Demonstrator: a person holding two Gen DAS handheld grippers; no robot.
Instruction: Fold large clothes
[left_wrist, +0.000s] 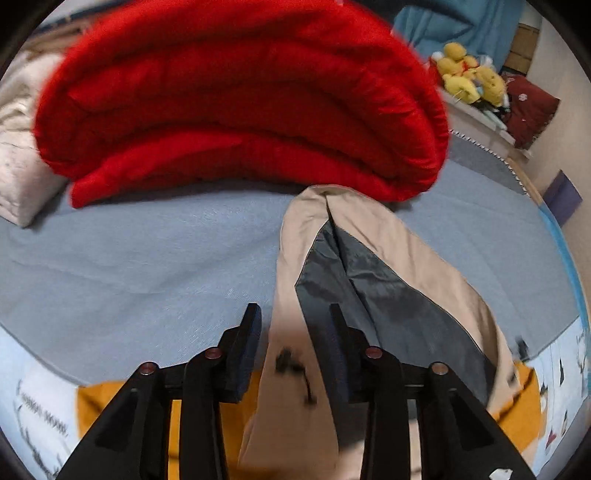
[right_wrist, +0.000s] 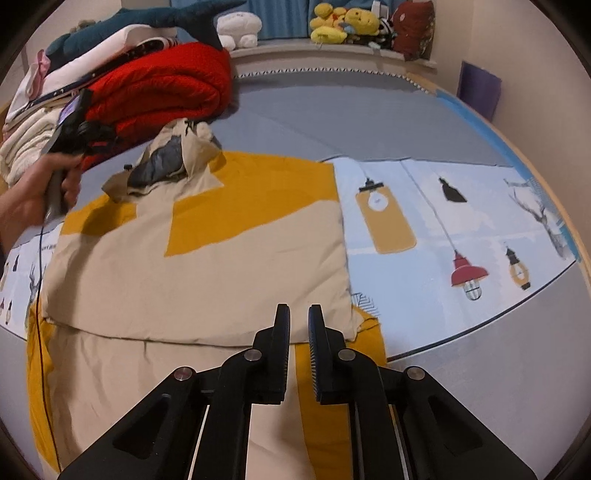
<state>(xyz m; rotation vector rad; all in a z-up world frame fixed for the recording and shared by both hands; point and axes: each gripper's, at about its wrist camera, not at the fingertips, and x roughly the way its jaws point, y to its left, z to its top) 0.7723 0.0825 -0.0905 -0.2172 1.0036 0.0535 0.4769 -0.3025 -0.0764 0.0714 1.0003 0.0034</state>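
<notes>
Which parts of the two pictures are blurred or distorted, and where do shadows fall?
Left wrist view: the red quilt is smeared by motion blur, and the beige garment is soft close to the left tool. Right wrist view: sharper; the fisheye bends the bed edge into a curve, and a soft shadow lies under the lifted garment part.

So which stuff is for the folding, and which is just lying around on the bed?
For the folding:
- beige jacket
- left gripper, lifting a part of it
- right gripper, above its near edge

Just lying about:
- red quilt
- yellow plush toys
- toy shark
</notes>
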